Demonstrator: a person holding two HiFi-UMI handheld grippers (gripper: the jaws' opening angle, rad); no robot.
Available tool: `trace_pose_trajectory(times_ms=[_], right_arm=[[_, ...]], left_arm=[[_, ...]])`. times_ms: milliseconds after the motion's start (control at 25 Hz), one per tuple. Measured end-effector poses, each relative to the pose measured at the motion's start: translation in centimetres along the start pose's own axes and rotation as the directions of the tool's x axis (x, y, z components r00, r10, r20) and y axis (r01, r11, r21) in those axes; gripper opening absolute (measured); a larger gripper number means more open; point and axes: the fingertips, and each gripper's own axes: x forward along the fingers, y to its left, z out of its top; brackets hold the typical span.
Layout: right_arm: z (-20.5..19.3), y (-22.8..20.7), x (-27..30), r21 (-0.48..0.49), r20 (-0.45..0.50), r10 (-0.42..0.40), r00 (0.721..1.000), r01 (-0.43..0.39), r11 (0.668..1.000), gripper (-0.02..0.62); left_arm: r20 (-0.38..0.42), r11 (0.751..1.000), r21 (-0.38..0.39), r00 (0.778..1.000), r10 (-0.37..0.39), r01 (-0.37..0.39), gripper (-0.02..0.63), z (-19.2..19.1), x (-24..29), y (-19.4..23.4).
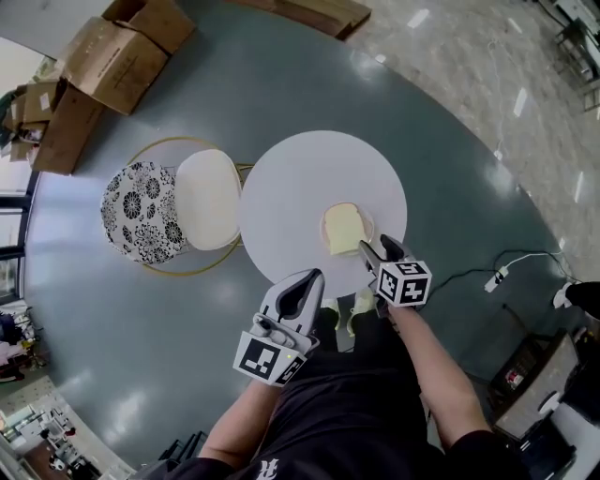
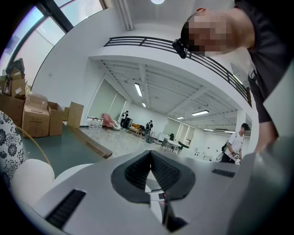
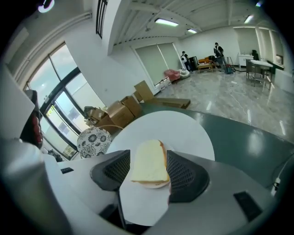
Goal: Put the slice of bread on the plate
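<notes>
A pale slice of bread lies flat on a small plate at the near right of the round white table. My right gripper hovers just short of it over the table's near edge, open. In the right gripper view the bread and the plate's rim show in the gap between the spread jaws, with neither pad touching them. My left gripper sits lower left by the table's edge, away from the bread. In the left gripper view that gripper is shut on nothing.
A chair with a cream seat and a black-and-white patterned cushion stands left of the table. Cardboard boxes are stacked at the far left, and a wooden plank lies beyond. A cable with a power strip runs across the floor at right.
</notes>
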Motion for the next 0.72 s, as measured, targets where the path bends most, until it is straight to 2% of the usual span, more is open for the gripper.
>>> trace_pose_trajectory(times_ms=[160, 320, 560, 720], right_arm=[[3.5, 3.8, -3.6, -0.073, 0.057, 0.110, 0.992, -0.106, 0.992, 0.243], [7.2, 7.4, -8.1, -0.140, 0.142, 0.203, 0.969, -0.183, 0.973, 0.142], [11.8, 11.0, -14.8, -0.220, 0.239, 0.295, 0.925, -0.245, 0.944, 0.093], [14.0, 13.0, -19.1, -0.270, 0.287, 0.342, 0.895, -0.267, 0.925, 0.045]], left_arm=[[-0.004, 1.000, -0.001, 1.000, -0.013, 0.013, 0.008, 0.8, 0.1, -1.7], [-0.004, 1.000, -0.009, 1.000, -0.019, 0.019, 0.006, 2.0, 0.0, -3.6], [0.040, 0.997, 0.065, 0.999, -0.032, 0.030, 0.008, 5.6, -0.1, -6.8], [0.042, 0.997, 0.077, 0.999, -0.022, 0.019, 0.006, 7.6, -0.1, -8.8]])
